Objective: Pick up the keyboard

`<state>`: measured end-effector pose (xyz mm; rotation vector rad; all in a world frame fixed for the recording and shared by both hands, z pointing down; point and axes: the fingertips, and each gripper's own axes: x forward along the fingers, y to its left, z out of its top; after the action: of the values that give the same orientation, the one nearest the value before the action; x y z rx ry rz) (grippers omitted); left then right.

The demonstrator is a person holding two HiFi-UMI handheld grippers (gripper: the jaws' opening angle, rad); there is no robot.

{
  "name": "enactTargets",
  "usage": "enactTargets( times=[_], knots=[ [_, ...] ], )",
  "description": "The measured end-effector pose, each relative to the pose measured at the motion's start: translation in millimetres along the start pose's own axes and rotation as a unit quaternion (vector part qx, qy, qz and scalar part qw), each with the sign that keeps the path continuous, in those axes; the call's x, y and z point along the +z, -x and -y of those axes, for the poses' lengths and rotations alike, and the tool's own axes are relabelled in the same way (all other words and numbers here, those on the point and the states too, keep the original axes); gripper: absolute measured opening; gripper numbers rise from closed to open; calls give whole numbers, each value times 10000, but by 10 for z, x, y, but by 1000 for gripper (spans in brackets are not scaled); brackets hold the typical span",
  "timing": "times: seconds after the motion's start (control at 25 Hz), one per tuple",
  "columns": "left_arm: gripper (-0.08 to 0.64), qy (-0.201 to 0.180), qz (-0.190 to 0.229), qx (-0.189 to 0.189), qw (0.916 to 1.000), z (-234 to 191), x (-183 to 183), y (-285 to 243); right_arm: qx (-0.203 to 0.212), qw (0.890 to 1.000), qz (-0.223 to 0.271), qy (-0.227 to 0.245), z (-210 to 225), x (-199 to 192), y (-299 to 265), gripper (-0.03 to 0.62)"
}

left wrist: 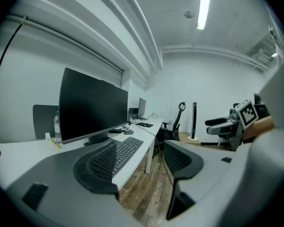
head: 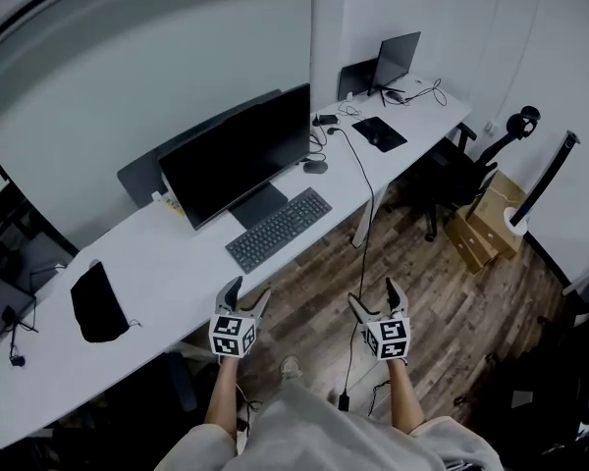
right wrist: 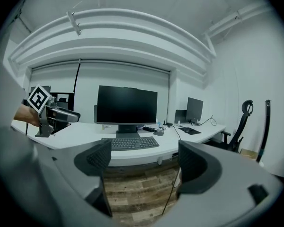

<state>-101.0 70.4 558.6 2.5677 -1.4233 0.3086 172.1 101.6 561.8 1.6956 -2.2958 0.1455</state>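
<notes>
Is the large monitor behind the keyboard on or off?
Appears off: the monitor shows a uniformly black screen in all three views; standby cannot be ruled out.

Desk (head: 177, 253): smooth, matt white top.
Floor (head: 461, 312): wood planks, visible grain, low sheen.
Keyboard (head: 278, 229): matt dark grey plastic.
Monitor (head: 238, 155): black screen, slight gloss; matt stand.
Left gripper (head: 248, 292), right gripper (head: 373, 295): matt grey plastic; jaw faces dark, finely ribbed.
Box (head: 486, 219): plain brown cardboard.
Pouch (head: 98, 304): soft-looking black cloth.
Mouse pad (head: 379, 133): matt black.
</notes>
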Motion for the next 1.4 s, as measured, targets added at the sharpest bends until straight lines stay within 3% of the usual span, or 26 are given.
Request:
enactTargets(
  times=[0.6, 1.0, 1.4],
  knots=[
    [295, -135, 77, -336, 9993, -892, 479, -1076, -343, 9994, 25, 80, 216, 538, -1235, 431],
    [295, -115, -24, -552, 9984, -1062, 456, -1540, -470, 9988, -149, -1, 338, 432, -1572, 431],
    [295, -195, -99, -657, 9976, -1047, 515, -2135, -527, 9984, -189, -61, 736, 390, -1953, 431]
  ],
)
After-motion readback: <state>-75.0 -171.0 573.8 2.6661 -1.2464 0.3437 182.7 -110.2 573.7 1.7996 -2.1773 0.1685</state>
